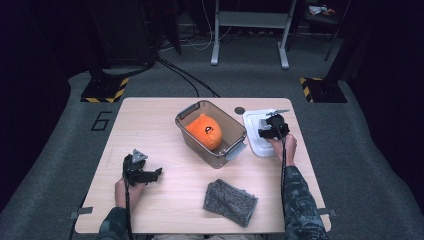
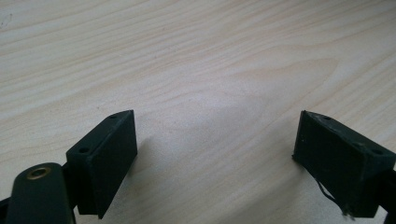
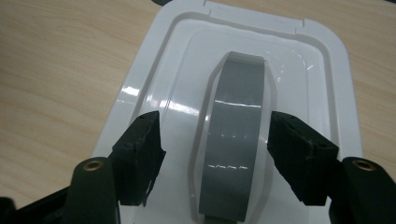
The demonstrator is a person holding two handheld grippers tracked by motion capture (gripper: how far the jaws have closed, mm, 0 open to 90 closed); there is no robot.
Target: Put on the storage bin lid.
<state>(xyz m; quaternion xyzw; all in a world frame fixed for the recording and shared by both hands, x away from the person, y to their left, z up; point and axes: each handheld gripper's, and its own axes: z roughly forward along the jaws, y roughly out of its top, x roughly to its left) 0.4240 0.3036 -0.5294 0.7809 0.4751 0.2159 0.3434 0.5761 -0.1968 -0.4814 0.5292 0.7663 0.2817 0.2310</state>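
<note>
The white lid (image 3: 322, 93) is laid flat on the table (image 1: 150, 120), just right of the clear bin (image 1: 187, 134). Its grey handle (image 3: 236, 135) is straddled by the right gripper (image 3: 215, 154); the jaws are set apart on either side, with gaps visible to the handle. An orange toy (image 1: 204, 131) is contained in the bin. The left gripper (image 2: 215, 154) is held with jaws spread over bare wood, nothing between them. A grey cloth (image 1: 230, 202) is placed near the front edge.
</note>
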